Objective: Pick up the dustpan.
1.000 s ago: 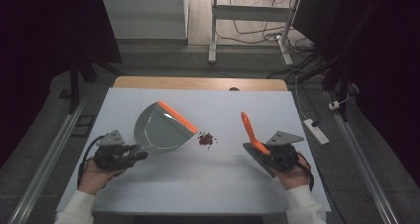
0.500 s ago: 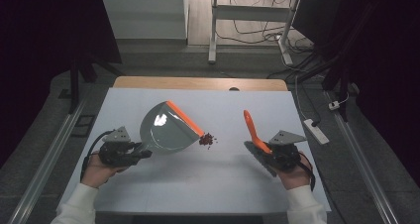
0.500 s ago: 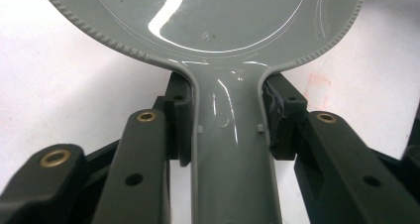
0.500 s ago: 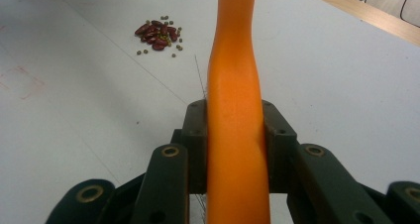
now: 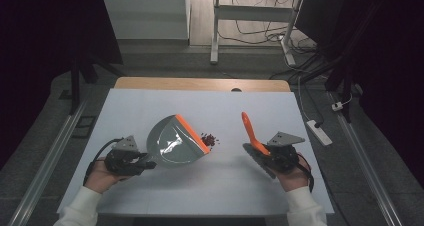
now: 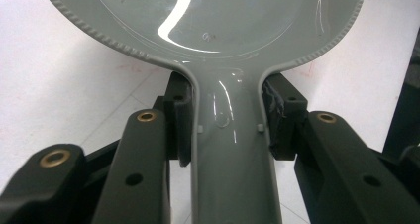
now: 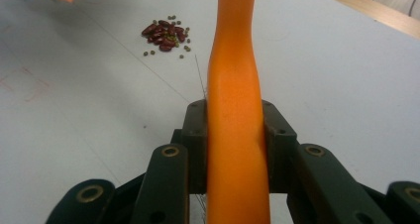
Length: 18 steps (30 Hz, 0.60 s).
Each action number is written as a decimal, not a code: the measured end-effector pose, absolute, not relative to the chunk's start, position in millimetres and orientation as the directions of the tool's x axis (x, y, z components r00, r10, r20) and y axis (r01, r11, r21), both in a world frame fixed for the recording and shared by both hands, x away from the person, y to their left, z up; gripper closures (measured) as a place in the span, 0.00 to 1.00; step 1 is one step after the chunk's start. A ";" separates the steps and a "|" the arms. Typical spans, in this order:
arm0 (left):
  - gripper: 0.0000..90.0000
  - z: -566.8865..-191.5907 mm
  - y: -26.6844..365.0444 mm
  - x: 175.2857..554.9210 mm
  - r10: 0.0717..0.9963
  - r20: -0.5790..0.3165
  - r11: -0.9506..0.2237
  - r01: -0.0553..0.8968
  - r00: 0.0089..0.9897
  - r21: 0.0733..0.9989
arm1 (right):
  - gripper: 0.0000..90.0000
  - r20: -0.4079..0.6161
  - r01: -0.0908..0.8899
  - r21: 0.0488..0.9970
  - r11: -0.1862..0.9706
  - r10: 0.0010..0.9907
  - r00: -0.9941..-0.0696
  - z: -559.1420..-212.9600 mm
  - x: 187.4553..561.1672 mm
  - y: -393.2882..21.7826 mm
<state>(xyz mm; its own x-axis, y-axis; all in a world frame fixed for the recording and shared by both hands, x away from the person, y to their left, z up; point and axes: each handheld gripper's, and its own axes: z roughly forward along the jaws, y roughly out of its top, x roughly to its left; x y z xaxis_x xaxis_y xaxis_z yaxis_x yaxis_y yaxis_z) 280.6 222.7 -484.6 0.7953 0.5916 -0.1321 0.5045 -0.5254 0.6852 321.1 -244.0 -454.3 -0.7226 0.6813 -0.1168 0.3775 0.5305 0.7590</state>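
A grey dustpan (image 5: 172,143) with an orange front lip is tilted above the table, and my left gripper (image 5: 145,162) is shut on its handle (image 6: 230,149). The lip points at a small pile of dark red beans and little green seeds (image 5: 210,139) (image 7: 166,34) on the white table. At the right, my right gripper (image 5: 264,156) is shut on the orange handle of a brush (image 5: 250,132) (image 7: 235,115), whose handle slants up and away from the hand. The brush is held well right of the pile.
The white table top (image 5: 150,106) has a wooden strip along its far edge (image 5: 200,83). A white power strip (image 5: 318,132) lies on the floor at the right, and metal frame legs (image 5: 215,31) with cables stand beyond the table.
The dustpan has shifted right and tipped, bringing its orange lip up to the pile. The right hand with the brush has stayed where it was.
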 end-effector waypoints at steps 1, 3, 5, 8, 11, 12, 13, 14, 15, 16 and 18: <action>0.69 -485.2 221.6 280.7 0.587 -0.132 -0.533 0.505 0.799 0.679 | 0.78 -0.112 0.381 0.758 0.529 0.681 -0.723 -455.1 321.3 -243.6; 0.69 -487.4 219.7 280.7 0.585 -0.142 -0.538 0.513 0.799 0.670 | 0.78 -0.115 0.383 0.754 0.534 0.682 -0.723 -456.3 321.7 -243.4; 0.69 -490.1 219.0 280.2 0.584 -0.156 -0.537 0.523 0.797 0.662 | 0.78 -0.116 0.382 0.755 0.534 0.681 -0.723 -456.6 322.1 -243.8; 0.69 -493.4 216.5 278.8 0.581 -0.148 -0.559 0.524 0.800 0.642 | 0.78 -0.109 0.381 0.761 0.525 0.682 -0.723 -455.6 321.8 -245.6; 0.69 -496.1 213.9 279.5 0.594 -0.139 -0.576 0.539 0.792 0.614 | 0.78 -0.085 0.389 0.772 0.503 0.688 -0.721 -455.8 322.5 -247.6; 0.69 -496.9 213.4 280.0 0.596 -0.139 -0.578 0.543 0.791 0.610 | 0.78 -0.080 0.392 0.774 0.497 0.691 -0.718 -456.1 322.7 -248.0; 0.69 -497.6 212.7 280.1 0.596 -0.142 -0.578 0.546 0.790 0.607 | 0.78 -0.086 0.390 0.773 0.500 0.691 -0.717 -456.6 323.3 -248.3; 0.69 -497.9 212.2 280.2 0.592 -0.143 -0.582 0.544 0.793 0.604 | 0.78 -0.086 0.390 0.773 0.500 0.691 -0.717 -456.6 323.3 -248.3; 0.69 -498.1 211.7 280.3 0.588 -0.146 -0.586 0.543 0.796 0.602 | 0.78 -0.084 0.393 0.772 0.500 0.692 -0.717 -456.9 323.3 -248.3; 0.69 -498.2 211.1 280.3 0.585 -0.147 -0.589 0.543 0.797 0.599 | 0.78 -0.085 0.392 0.771 0.502 0.692 -0.717 -457.2 323.3 -248.0; 0.69 -498.7 210.1 280.4 0.583 -0.156 -0.588 0.547 0.797 0.596 | 0.78 -0.087 0.392 0.770 0.503 0.691 -0.717 -457.4 323.2 -247.0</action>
<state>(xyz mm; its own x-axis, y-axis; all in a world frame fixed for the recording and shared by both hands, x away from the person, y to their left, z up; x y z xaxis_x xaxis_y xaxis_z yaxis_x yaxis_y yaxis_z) 280.4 210.1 -498.7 0.7970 0.5835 -0.1560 0.5471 -0.5881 0.5957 323.2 -247.0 -457.4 -0.7173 0.6913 -0.0869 0.3919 0.5034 0.7700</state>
